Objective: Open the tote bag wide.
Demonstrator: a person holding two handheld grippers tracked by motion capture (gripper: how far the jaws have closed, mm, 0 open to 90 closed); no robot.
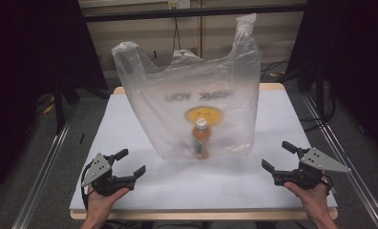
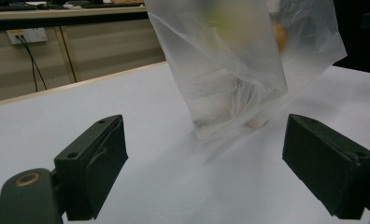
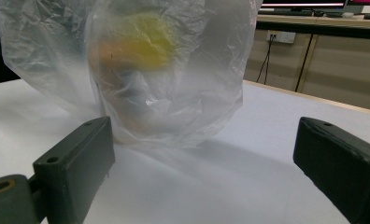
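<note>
Standing mid-bench (image 1: 130, 191): plastic bag (image 1: 177, 95), bottle (image 1: 201, 138) inside. Left tool (image 1: 128, 166), right tool (image 1: 278, 156): jaws wide, empty, flanking. Step, judged: pre-grasp; next likely needs handle pinches.

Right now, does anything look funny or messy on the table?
Nothing is spilled or broken. The translucent plastic shopping bag stands upright by itself on the white table with an orange drink bottle inside. Its printed lettering reads backwards from the high view, since it shows through from behind.
</note>
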